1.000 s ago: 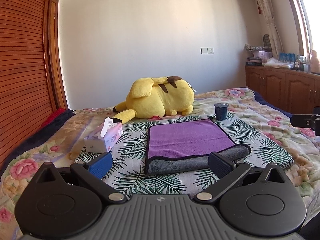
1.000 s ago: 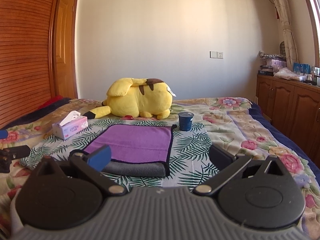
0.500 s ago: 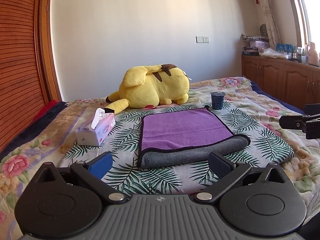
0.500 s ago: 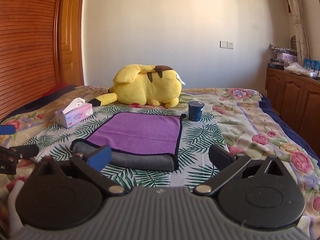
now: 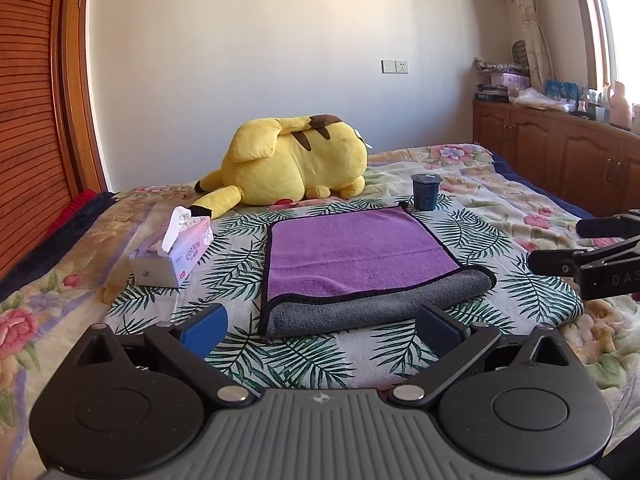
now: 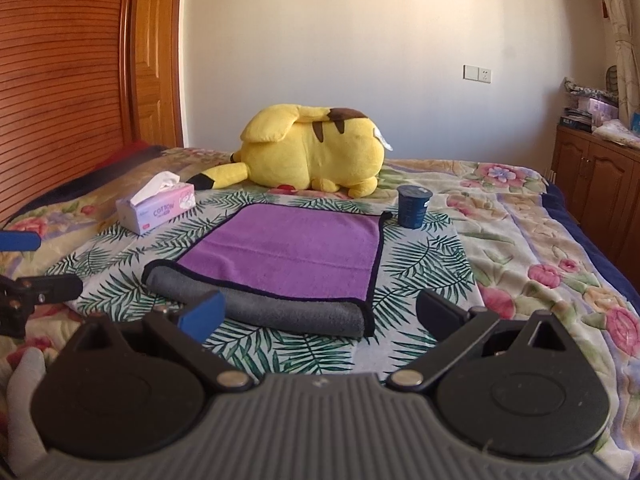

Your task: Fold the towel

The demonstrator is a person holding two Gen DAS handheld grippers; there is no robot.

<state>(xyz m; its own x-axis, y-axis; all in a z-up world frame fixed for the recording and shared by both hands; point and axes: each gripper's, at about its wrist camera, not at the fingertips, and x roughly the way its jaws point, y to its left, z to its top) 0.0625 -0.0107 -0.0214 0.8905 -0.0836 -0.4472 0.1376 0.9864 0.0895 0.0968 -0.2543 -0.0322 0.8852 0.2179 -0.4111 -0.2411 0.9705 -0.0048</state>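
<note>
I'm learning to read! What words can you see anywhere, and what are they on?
"COTTON": on the white and pink cardboard tissue box.
"DAS": on the black right gripper; cut off by the frame edge.
Small print on the dark blue plastic cup: too blurred to read.

Home bedroom: bed [image 5: 500, 200], plush toy [image 5: 296, 160], wardrobe [image 5: 32, 120].

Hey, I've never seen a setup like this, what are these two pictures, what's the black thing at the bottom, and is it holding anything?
Each picture comes from a camera mounted on a handheld gripper, one per hand, looking forward along its jaws. The left gripper and right gripper both have jaws spread open, holding nothing. Each also shows at the edge of the other's view. On the bed lies a purple and grey towel, already folded over, near a tissue box, a yellow plush toy and a dark blue cup.
</note>
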